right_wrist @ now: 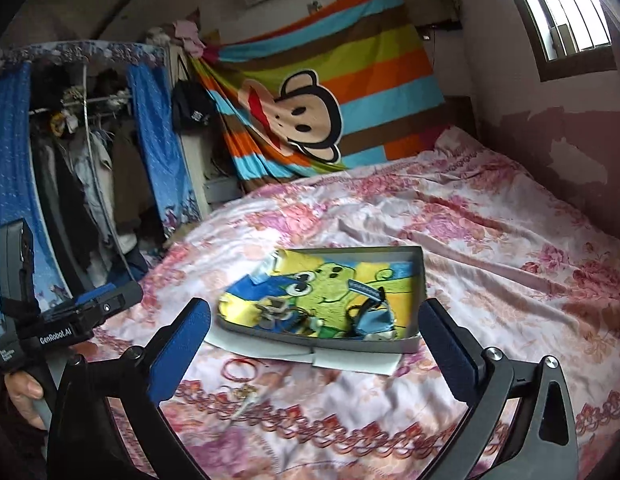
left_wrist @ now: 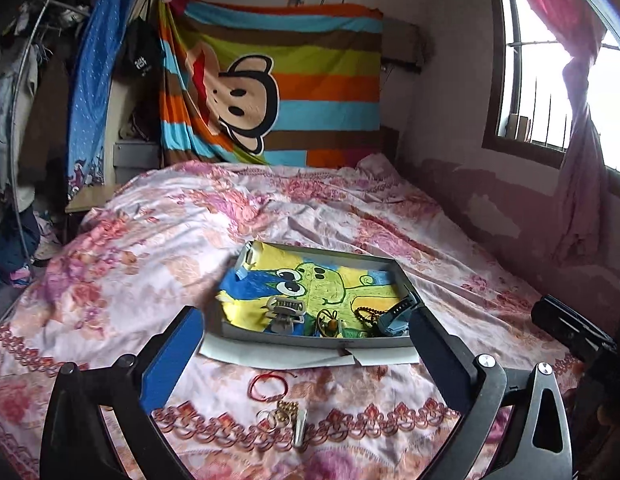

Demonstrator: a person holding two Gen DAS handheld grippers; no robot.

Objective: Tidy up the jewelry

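A shallow grey box (left_wrist: 310,342) lined with a cartoon frog cloth lies on the floral bed. Inside it are a grey claw hair clip (left_wrist: 282,312), a dark bead bracelet (left_wrist: 366,314) and a blue watch (left_wrist: 396,316). On the sheet in front of the box lie a red string bracelet (left_wrist: 268,385), some gold rings (left_wrist: 278,414) and a white clip (left_wrist: 300,426). My left gripper (left_wrist: 306,314) hangs above these, open and empty. My right gripper (right_wrist: 314,304) is also open and empty, raised before the box (right_wrist: 350,346) and the red bracelet (right_wrist: 240,369).
A striped monkey cloth (left_wrist: 294,80) hangs at the head of the bed. A clothes rack with blue curtains (right_wrist: 158,148) stands to the left, and a wall with a window (left_wrist: 550,60) to the right. A hand (right_wrist: 18,396) holds the left gripper's handle.
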